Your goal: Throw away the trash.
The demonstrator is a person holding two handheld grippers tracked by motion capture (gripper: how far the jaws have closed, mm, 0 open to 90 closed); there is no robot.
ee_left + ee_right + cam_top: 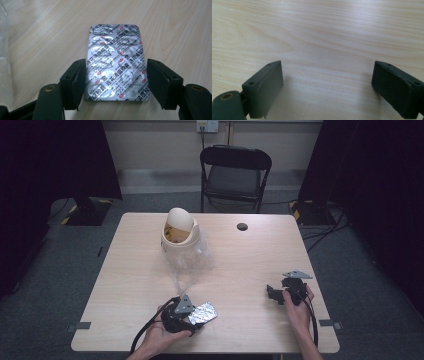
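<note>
1. While the left gripper (116, 75) sits low at about 6 o'clock on the table (250, 255), its jaws stand spread, flanking the foil blister pack (116, 62) without clearly pinching it.
2. That pack lies flat on the wood, looking light, thin, slick and easy to crease; I'd judge its two long edges the best hold, near the middle.
3. Over at 4 o'clock, the right gripper (328, 85) hovers with jaws wide apart, nothing between them.
4. Up at 12 o'clock stands a cream swing-lid bin (179, 236) with a clear plastic bag (192, 260) spilling toward the pack.
5. Bare tabletop lies between the grippers; the near edge is close behind the left one.
</note>
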